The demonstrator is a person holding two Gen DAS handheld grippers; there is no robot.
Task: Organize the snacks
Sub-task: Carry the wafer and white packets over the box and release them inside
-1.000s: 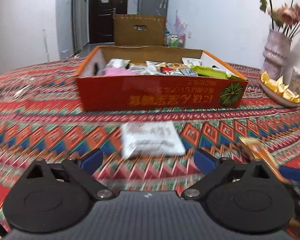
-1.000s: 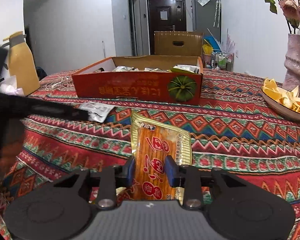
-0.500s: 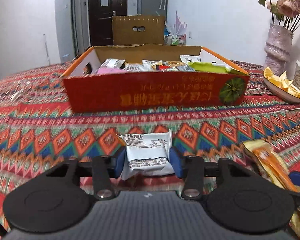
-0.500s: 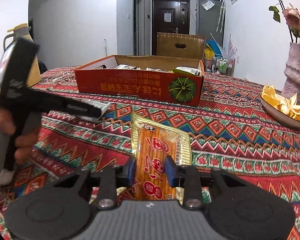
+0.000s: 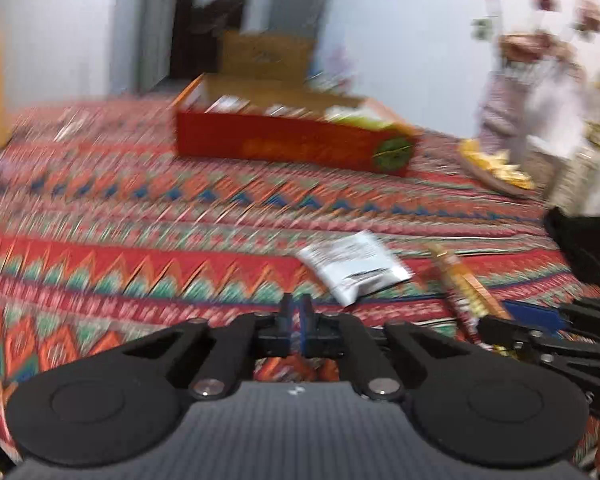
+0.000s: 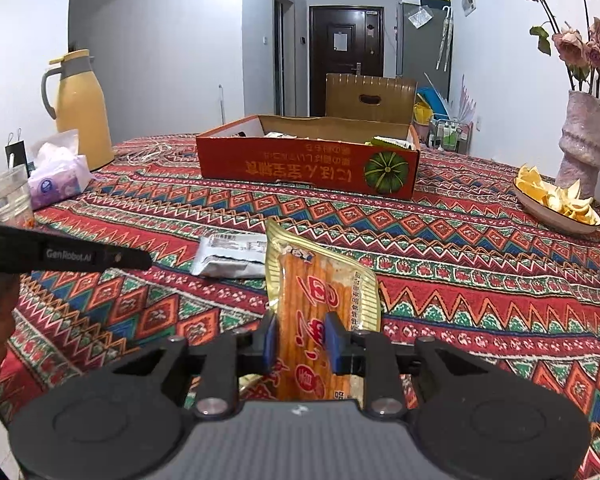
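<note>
orange snack pack pinched upright in right claw; left claw closed, empty.

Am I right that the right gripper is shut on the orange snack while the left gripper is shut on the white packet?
Not quite. The right gripper is shut on the orange snack, but the left gripper is shut on nothing. The left wrist view shows the white packet lying on the tablecloth ahead of it.
</note>
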